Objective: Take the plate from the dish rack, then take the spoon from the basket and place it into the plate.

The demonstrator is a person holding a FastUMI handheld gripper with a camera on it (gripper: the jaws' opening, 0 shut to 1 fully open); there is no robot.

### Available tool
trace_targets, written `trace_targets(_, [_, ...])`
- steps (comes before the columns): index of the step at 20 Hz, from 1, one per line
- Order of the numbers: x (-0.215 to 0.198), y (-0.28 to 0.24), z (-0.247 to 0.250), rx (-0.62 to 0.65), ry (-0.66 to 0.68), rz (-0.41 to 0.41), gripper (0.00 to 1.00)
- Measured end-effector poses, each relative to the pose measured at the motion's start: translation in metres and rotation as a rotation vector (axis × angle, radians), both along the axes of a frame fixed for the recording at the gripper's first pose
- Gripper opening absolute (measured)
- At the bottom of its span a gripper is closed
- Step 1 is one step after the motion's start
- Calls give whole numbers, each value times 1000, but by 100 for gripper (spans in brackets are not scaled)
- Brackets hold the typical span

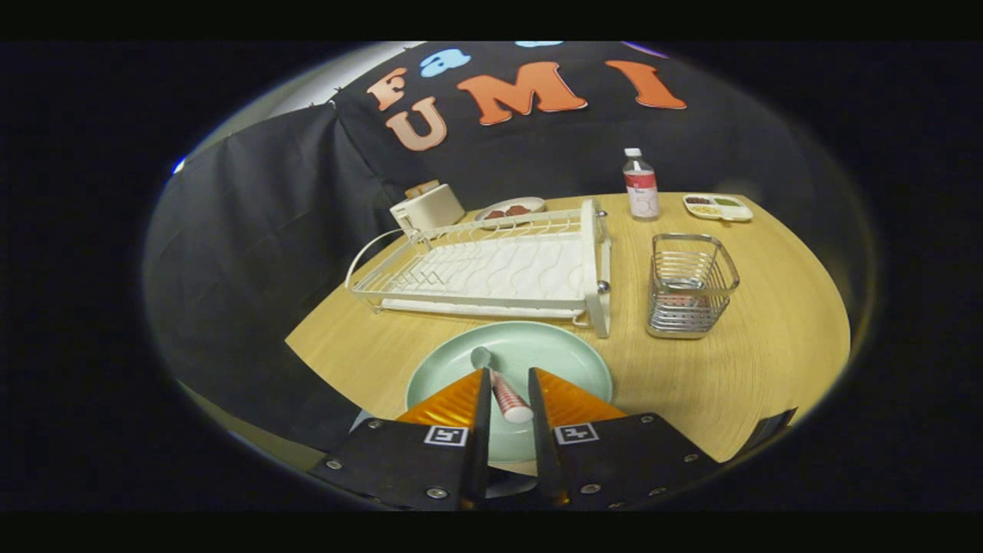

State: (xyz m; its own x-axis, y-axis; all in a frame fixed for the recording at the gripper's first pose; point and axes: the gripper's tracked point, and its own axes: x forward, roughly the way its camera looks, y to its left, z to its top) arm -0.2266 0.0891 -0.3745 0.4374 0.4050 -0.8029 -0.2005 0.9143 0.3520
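spoon (pixel 503 384): lies between the fingers, bowl pointing ahead, over plate (pixel 553 349) by table's near edge
gripper (pixel 507 376): parted slightly, grip uncertain

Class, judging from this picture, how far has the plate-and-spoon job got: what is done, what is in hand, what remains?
Done: the plate lies on the table before the rack, and the basket looks empty. In hand: the spoon sits between the gripper's fingers, its bowl over the plate. Left: release it and withdraw.
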Motion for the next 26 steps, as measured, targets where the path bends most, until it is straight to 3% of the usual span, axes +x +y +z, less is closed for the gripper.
trace_targets(5, [8,-11,3,-21,6,-50,44])
trace_targets(13, [105,-40,107,-71,-292,-138,74])
trace_targets(21, [180,-73,237,-131,-614,-220,89])
trace_targets(26, [202,-86,292,-168,-722,-263,93])
